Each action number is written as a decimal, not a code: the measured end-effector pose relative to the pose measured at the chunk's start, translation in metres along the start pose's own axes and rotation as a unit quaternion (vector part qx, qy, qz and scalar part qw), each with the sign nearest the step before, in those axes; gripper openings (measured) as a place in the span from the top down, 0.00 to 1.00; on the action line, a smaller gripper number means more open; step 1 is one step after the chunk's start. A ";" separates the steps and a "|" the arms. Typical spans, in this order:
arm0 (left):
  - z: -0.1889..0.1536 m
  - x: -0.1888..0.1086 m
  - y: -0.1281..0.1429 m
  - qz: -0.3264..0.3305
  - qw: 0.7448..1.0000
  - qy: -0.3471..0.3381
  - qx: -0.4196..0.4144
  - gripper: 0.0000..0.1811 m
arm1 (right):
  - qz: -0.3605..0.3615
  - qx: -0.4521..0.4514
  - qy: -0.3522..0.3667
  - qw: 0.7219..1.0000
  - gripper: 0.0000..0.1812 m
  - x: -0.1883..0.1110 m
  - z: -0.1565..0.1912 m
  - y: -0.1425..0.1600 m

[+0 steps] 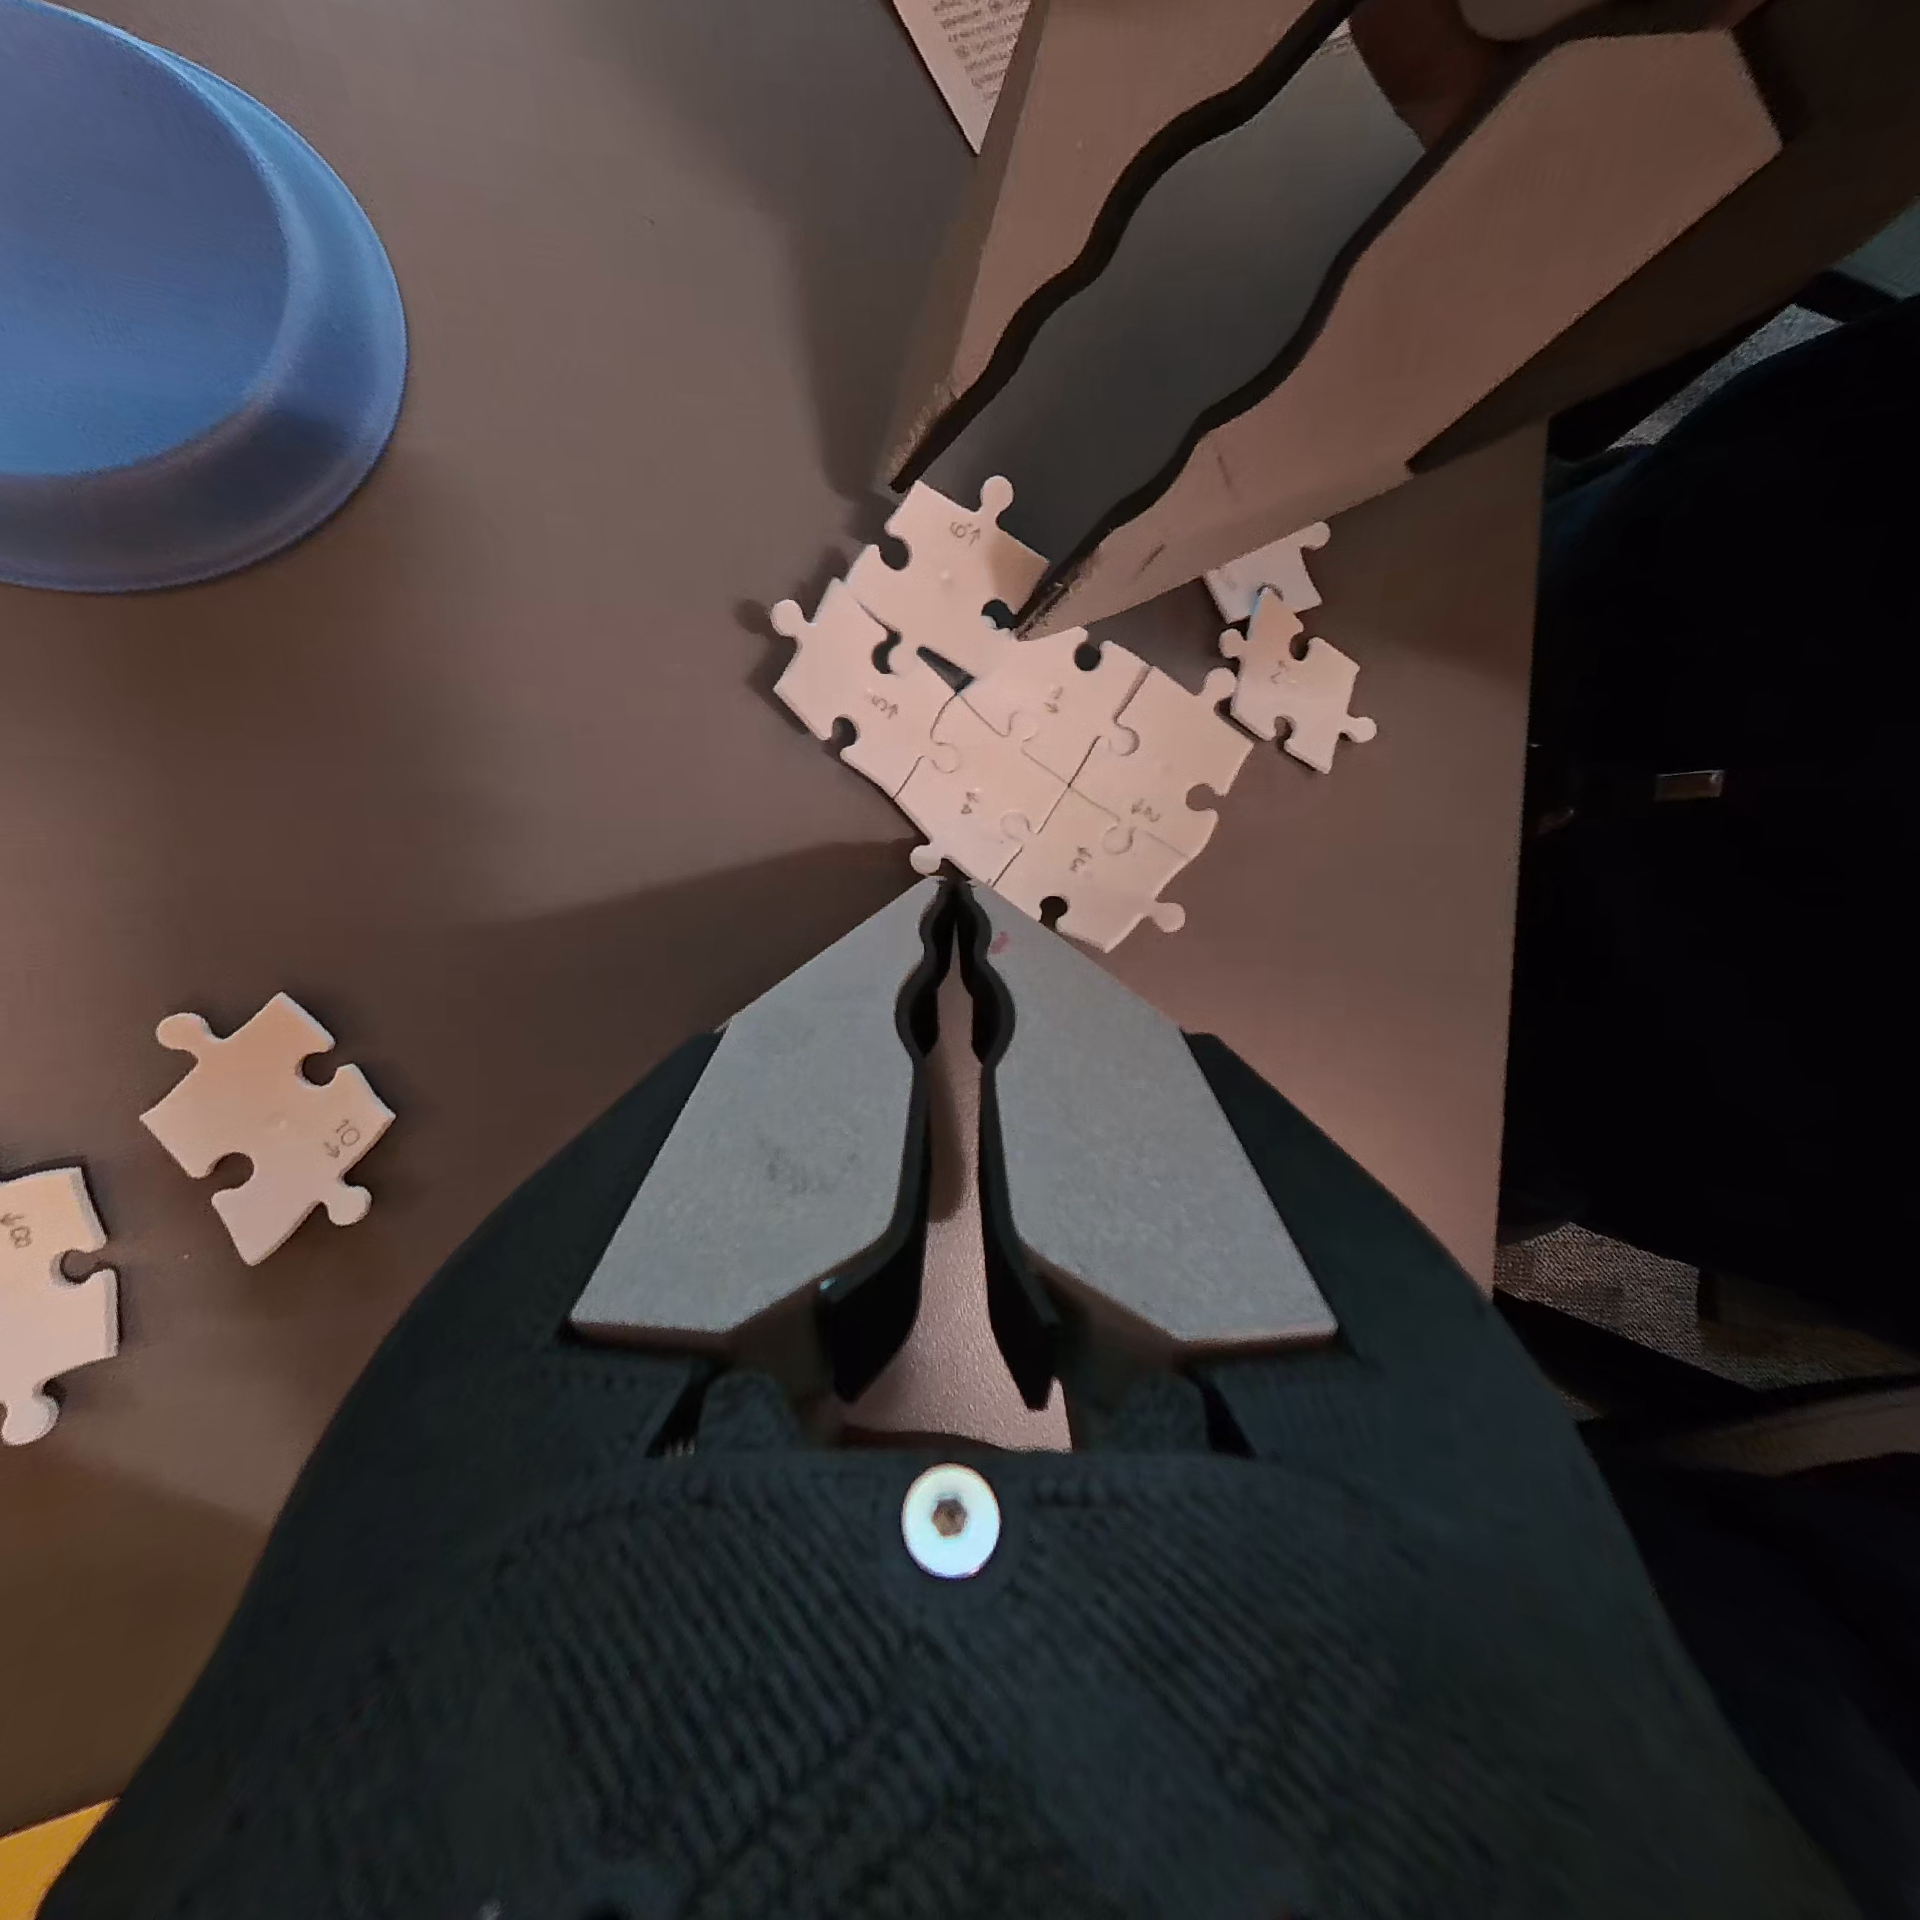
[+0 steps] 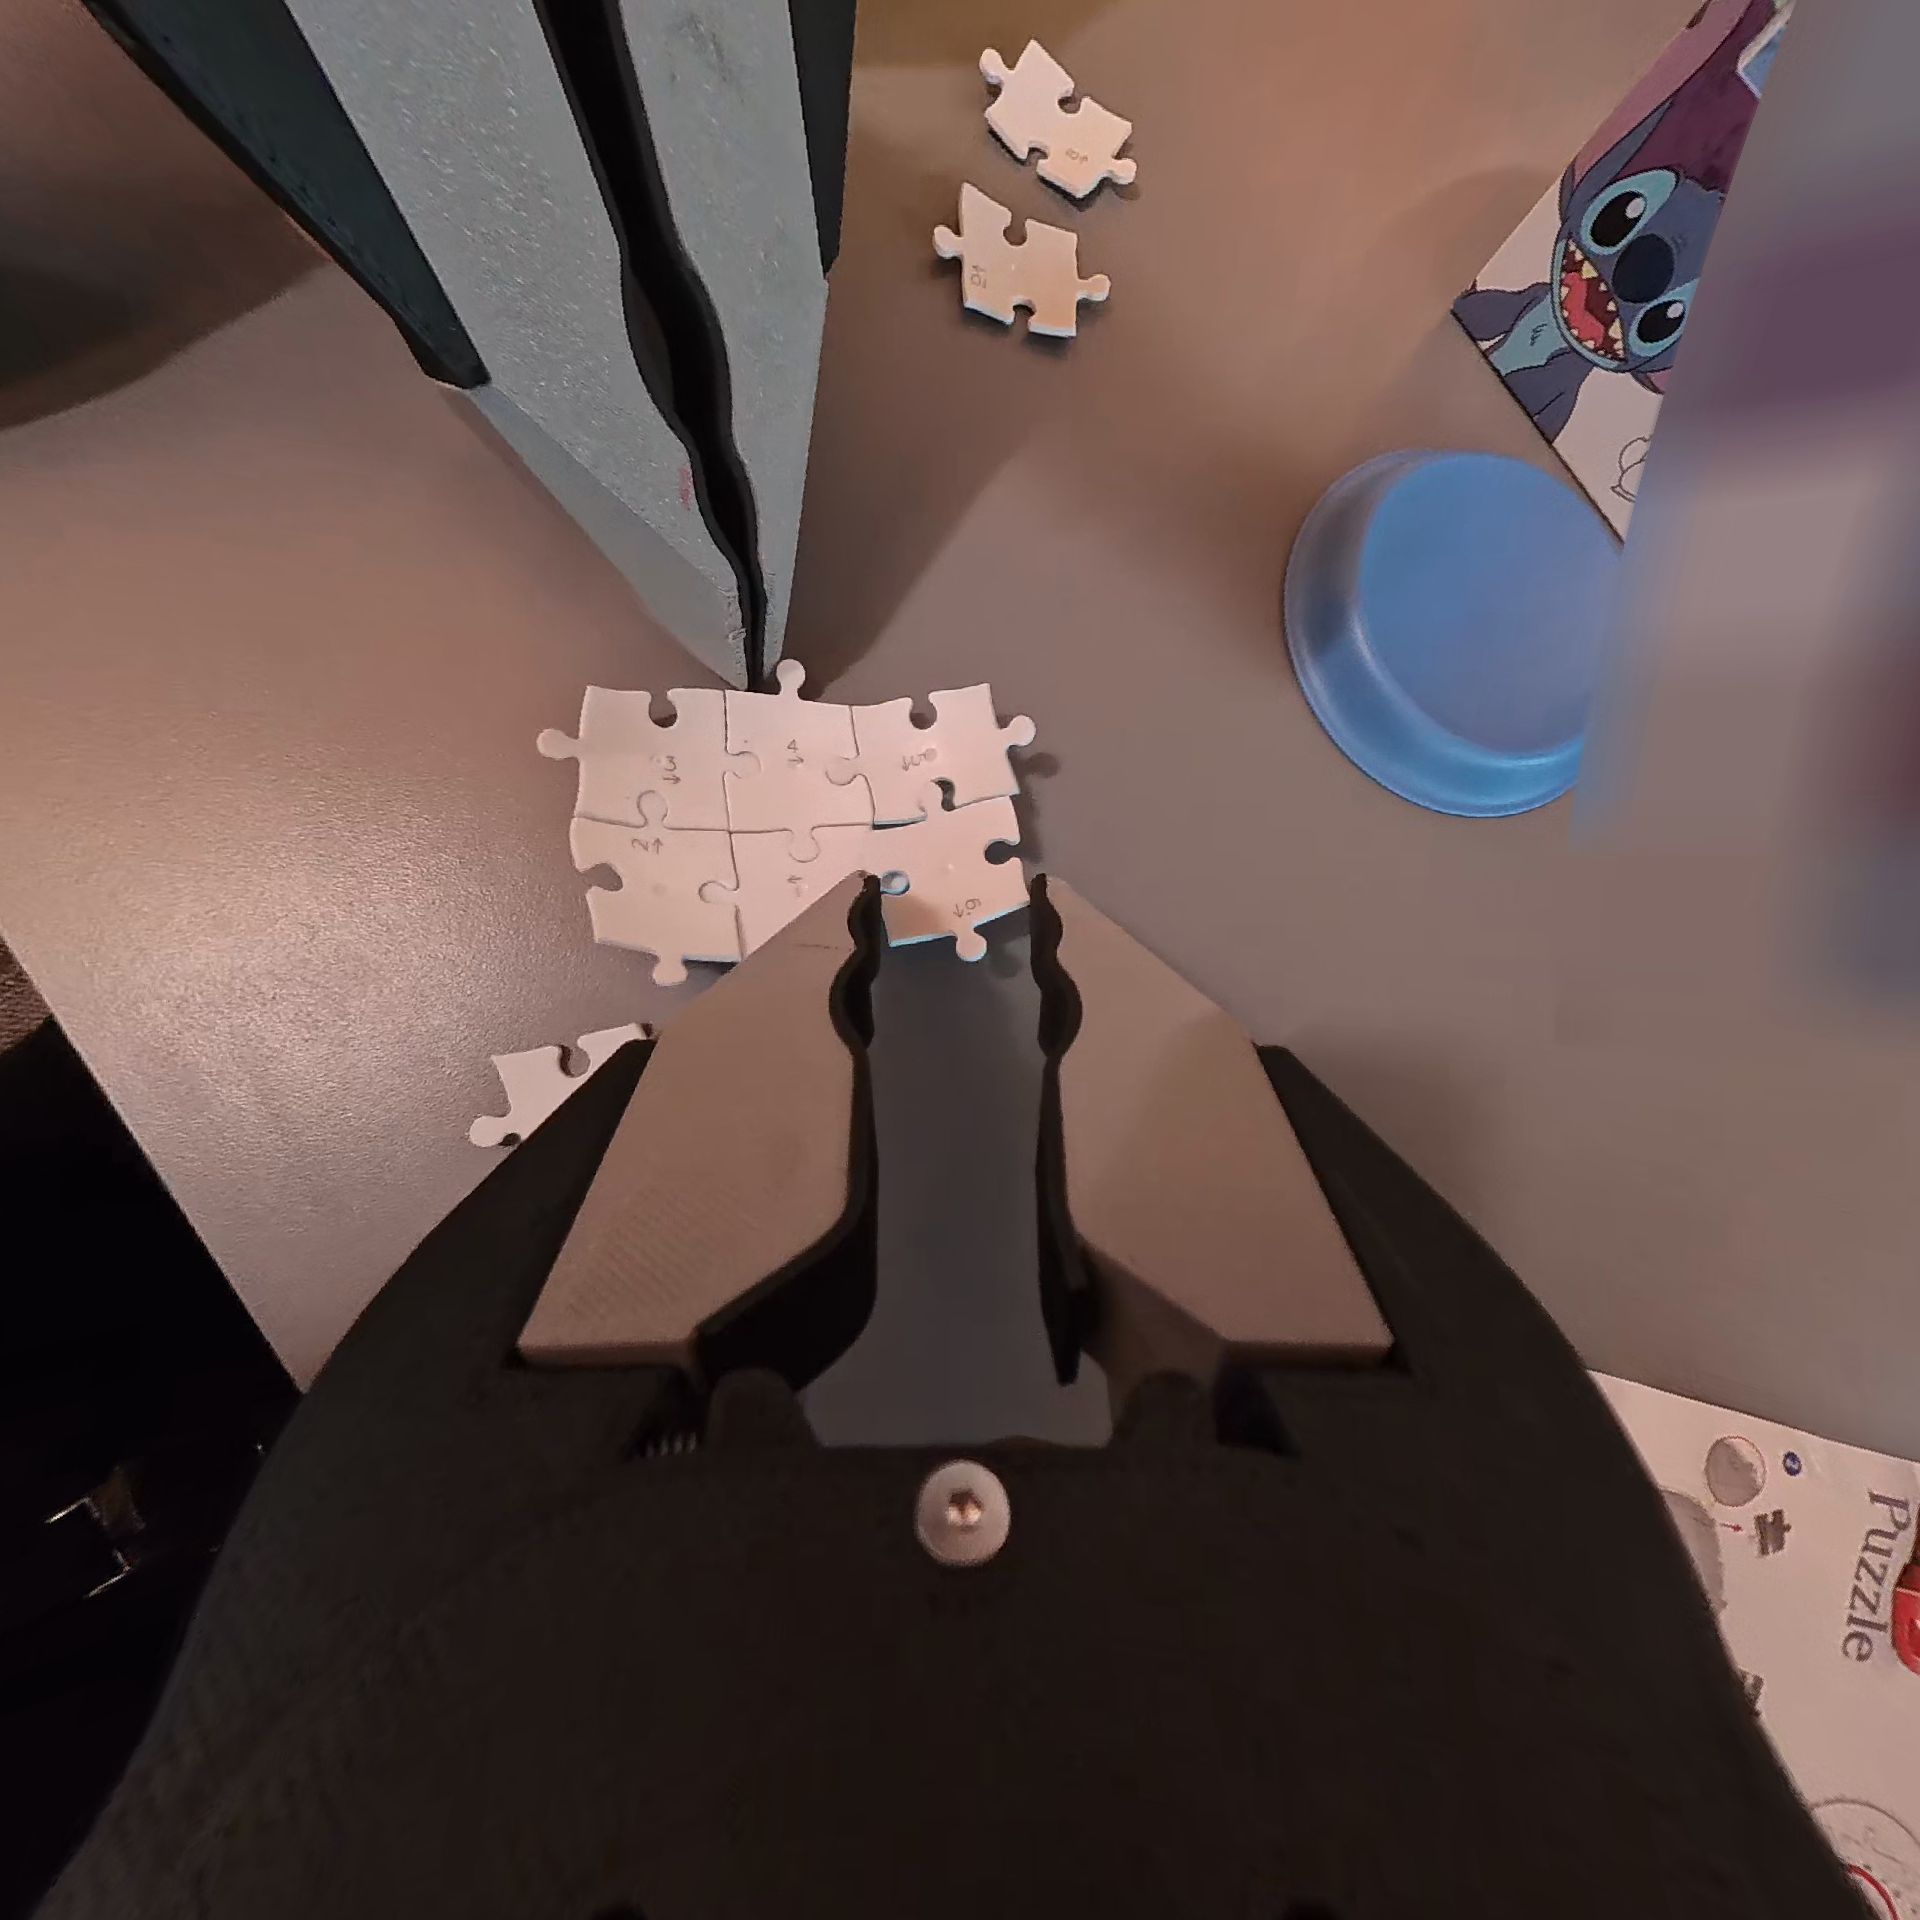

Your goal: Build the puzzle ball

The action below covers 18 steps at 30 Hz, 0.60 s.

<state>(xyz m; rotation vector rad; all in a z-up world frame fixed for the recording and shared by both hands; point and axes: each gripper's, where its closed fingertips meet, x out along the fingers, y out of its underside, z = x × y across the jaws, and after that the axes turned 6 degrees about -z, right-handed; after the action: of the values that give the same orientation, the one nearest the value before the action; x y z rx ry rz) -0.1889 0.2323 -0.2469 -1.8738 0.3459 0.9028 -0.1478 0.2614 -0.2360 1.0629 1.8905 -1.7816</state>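
Note:
A flat patch of several joined white puzzle pieces point(image 1: 1049, 769) lies on the brown table point(image 1: 623, 520); it also shows in the right wrist view point(image 2: 727, 810). One more piece point(image 2: 951, 883) sits at the patch's edge, not fully seated. My right gripper point(image 2: 954, 888) is open, its fingertips down on either side of that piece point(image 1: 961, 545); it enters the left wrist view from the top right point(image 1: 966, 551). My left gripper point(image 1: 951, 888) is shut and empty, its tips touching a knob on the patch's near edge. It comes down from the top of the right wrist view point(image 2: 758, 665).
Loose pieces lie apart point(image 1: 270, 1127) point(image 1: 42, 1299) point(image 1: 1299, 675) point(image 2: 1060, 114) point(image 2: 1018, 260) point(image 2: 551, 1081). A blue round dish point(image 1: 156, 312) point(image 2: 1455, 634) stands upside down nearby. A puzzle box point(image 2: 1579, 270) and a leaflet point(image 2: 1818, 1610) lie on the table. The table edge point(image 1: 1527, 831) runs close to the patch. The grippers' ends are close to 6 cm from one another. My right gripper's tips are some 11 cm from the blue round dish point(image 2: 1455, 634).

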 end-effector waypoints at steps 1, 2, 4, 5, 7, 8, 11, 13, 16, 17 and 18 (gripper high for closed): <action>0.000 0.000 0.000 0.000 1.000 0.000 0.001 1.00 | -0.001 -0.002 0.002 1.000 0.86 0.000 0.000 0.000; 0.000 0.000 0.000 0.000 1.000 0.000 0.001 1.00 | -0.001 -0.005 0.005 1.000 0.86 0.000 -0.001 0.000; 0.000 0.000 0.000 0.000 1.000 0.000 0.001 1.00 | 0.000 -0.010 0.009 1.000 0.86 0.000 -0.002 0.000; 0.000 0.000 0.000 0.000 1.000 0.000 0.001 1.00 | 0.000 -0.013 0.010 1.000 0.86 0.000 -0.002 0.000; 0.000 0.000 0.000 -0.001 1.000 -0.002 0.001 1.00 | 0.002 -0.019 0.012 1.000 0.86 0.001 -0.003 0.000; 0.000 -0.001 -0.001 -0.004 1.000 -0.001 0.001 1.00 | 0.003 -0.022 0.013 1.000 0.86 0.001 -0.003 0.000; -0.001 -0.005 -0.008 -0.023 1.000 0.003 0.001 1.00 | 0.005 -0.030 0.016 0.999 0.86 0.001 -0.003 0.000; -0.001 -0.008 -0.014 -0.040 0.999 0.002 0.000 1.00 | 0.006 -0.038 0.018 0.999 0.86 0.002 -0.003 0.000; 0.000 -0.011 -0.021 -0.058 0.998 0.001 -0.002 1.00 | 0.005 -0.044 0.023 0.999 0.86 0.002 -0.005 0.000; 0.001 -0.011 -0.021 -0.060 0.998 -0.003 -0.002 1.00 | 0.005 -0.044 0.022 0.999 0.86 0.002 -0.005 0.000; 0.002 -0.011 -0.022 -0.060 0.998 -0.006 -0.003 1.00 | 0.005 -0.044 0.022 0.999 0.86 0.003 -0.005 0.000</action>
<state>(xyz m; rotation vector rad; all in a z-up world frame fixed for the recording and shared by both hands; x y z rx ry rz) -0.1846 0.2426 -0.2252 -1.8729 0.2216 0.8332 -0.1484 0.2673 -0.2368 1.0872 1.9664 -1.6660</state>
